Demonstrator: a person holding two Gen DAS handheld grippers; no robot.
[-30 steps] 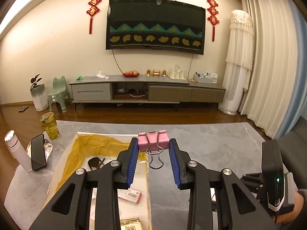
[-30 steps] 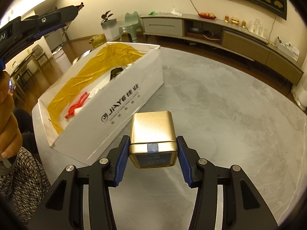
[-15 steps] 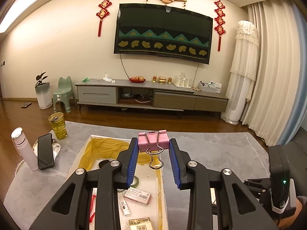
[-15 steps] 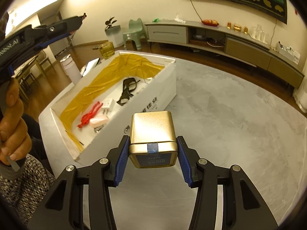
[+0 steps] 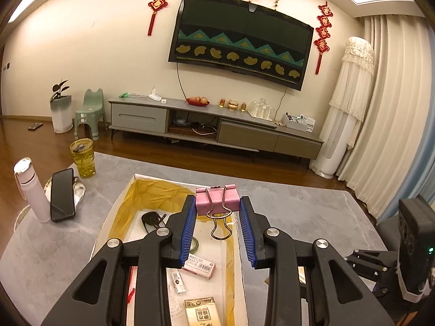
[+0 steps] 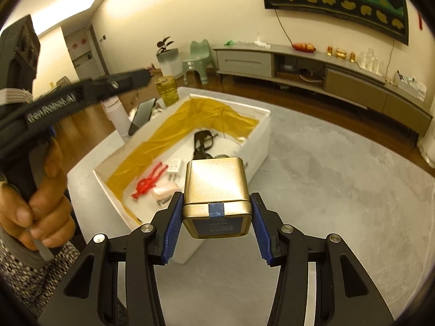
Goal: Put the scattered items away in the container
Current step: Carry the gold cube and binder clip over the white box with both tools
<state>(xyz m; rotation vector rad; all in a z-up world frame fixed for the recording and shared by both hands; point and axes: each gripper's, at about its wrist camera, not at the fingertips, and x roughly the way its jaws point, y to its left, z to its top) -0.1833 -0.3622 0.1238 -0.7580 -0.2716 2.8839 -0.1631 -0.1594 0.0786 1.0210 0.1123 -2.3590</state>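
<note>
My left gripper (image 5: 217,207) is shut on a pink binder clip (image 5: 217,200), held in the air above the white box (image 5: 112,212) with a yellow lining. In the box lie black glasses (image 5: 152,219), a tape roll, small packets and a red clip (image 6: 146,183). My right gripper (image 6: 216,218) is shut on a gold tin (image 6: 216,187) with blue tape on its lid, held just right of and above the white box (image 6: 261,135). The left gripper (image 6: 81,95) shows from the side in the right wrist view, a hand (image 6: 40,201) around its handle.
The grey table (image 6: 339,184) stretches away to the right of the box. Left of the box stand a white bottle (image 5: 31,190), a black phone (image 5: 62,194) leaning on something shiny, and a yellow jar (image 5: 83,157). A TV cabinet (image 5: 217,127) lines the far wall.
Both grippers have risen and moved over the box, so more of its inside shows. The binder clip and the tin stay held.
</note>
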